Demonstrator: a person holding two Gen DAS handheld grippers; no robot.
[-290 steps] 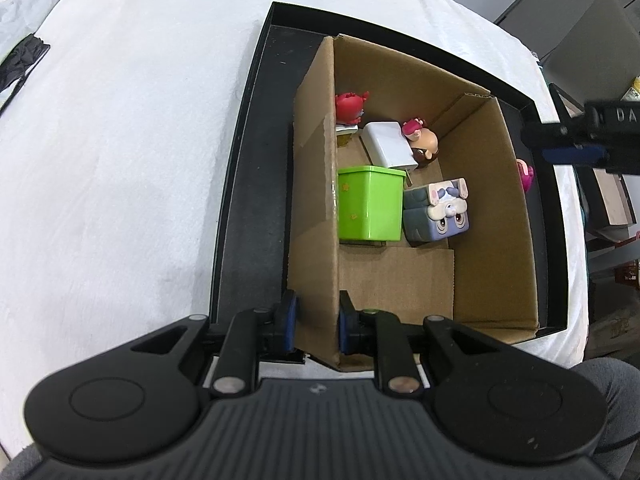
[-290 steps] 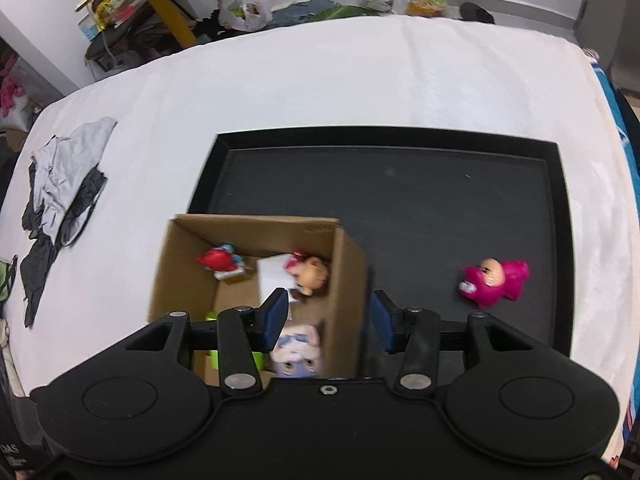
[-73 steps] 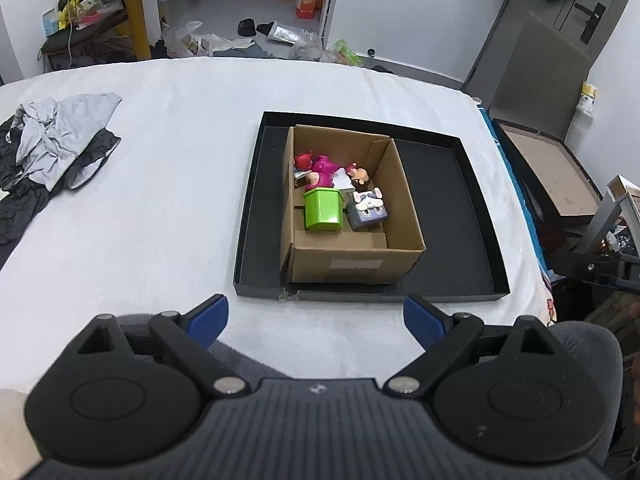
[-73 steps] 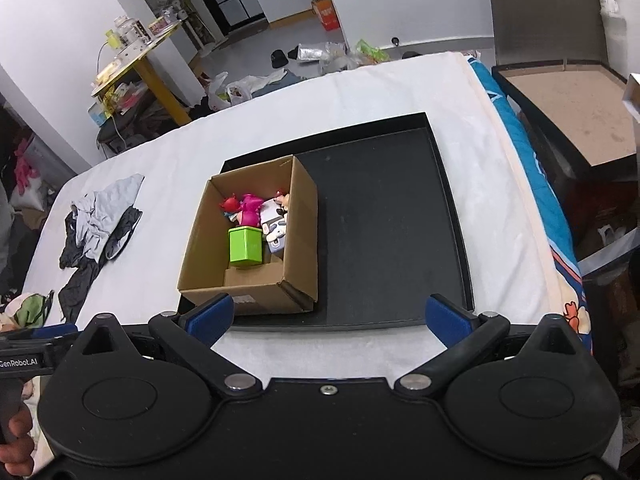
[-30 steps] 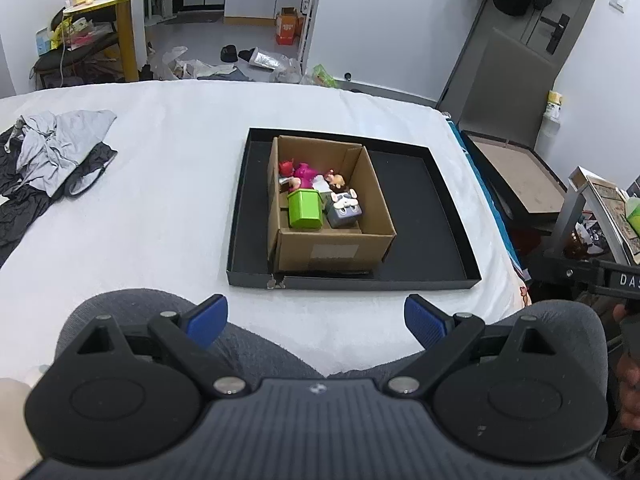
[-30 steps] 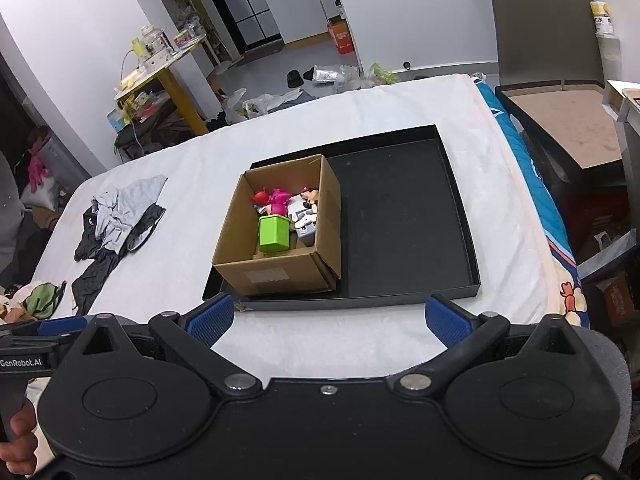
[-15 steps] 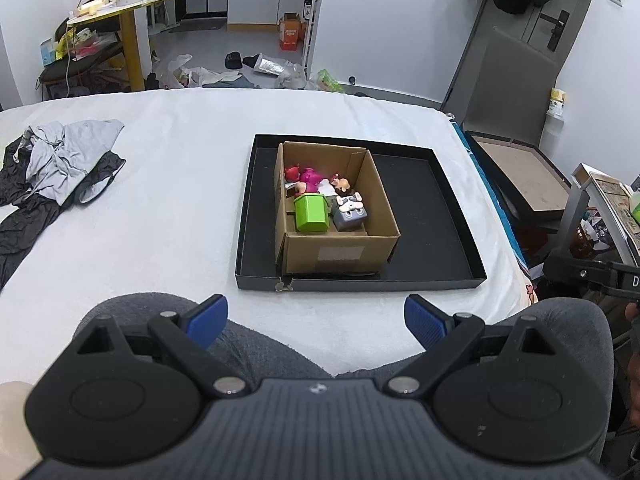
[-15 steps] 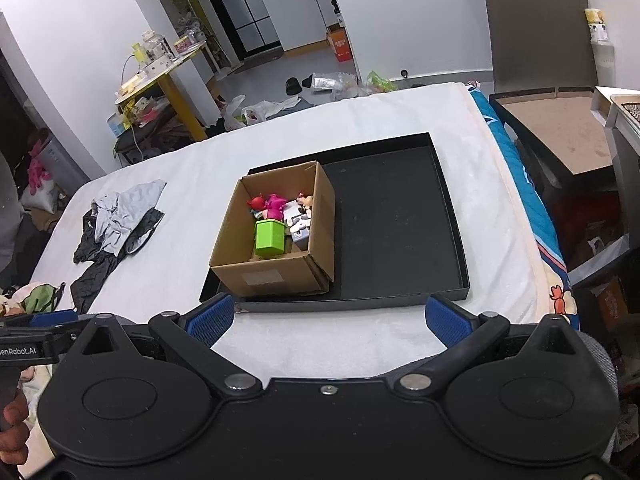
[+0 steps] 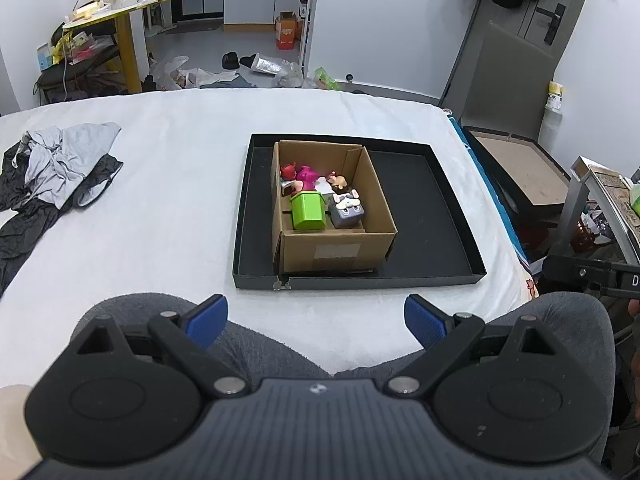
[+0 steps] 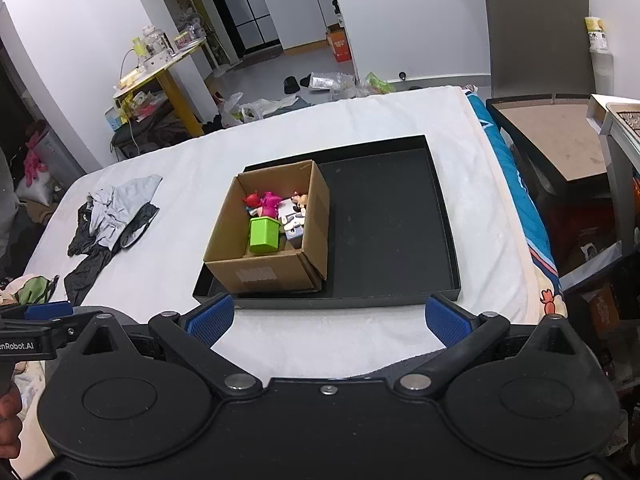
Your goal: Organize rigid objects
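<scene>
An open cardboard box (image 9: 340,248) (image 10: 264,272) stands in the left part of a shallow black tray (image 9: 420,208) (image 10: 384,216) on a white-covered bed. Inside the box are a green cube (image 9: 307,211) (image 10: 264,235), a grey animal-face cube (image 9: 348,210), a pink figure (image 9: 306,174) (image 10: 270,202), a red figure (image 9: 288,172) (image 10: 251,200), a white block and a small brown-headed doll (image 9: 339,181). My left gripper (image 9: 316,320) is open and empty, held back over grey-trousered knees. My right gripper (image 10: 326,318) is open and empty, near the bed's front edge.
A heap of grey and black clothes (image 9: 52,168) (image 10: 112,216) lies on the bed at the left. A brown-topped black box (image 10: 560,140) stands beside the bed at the right. A yellow-legged table (image 9: 120,12) and floor clutter lie beyond the bed.
Both grippers have drawn a little further back and up from the tray, so the box looks smaller. Both stay open. Since 9.7 s ago the pink figure moved from the tray into the box.
</scene>
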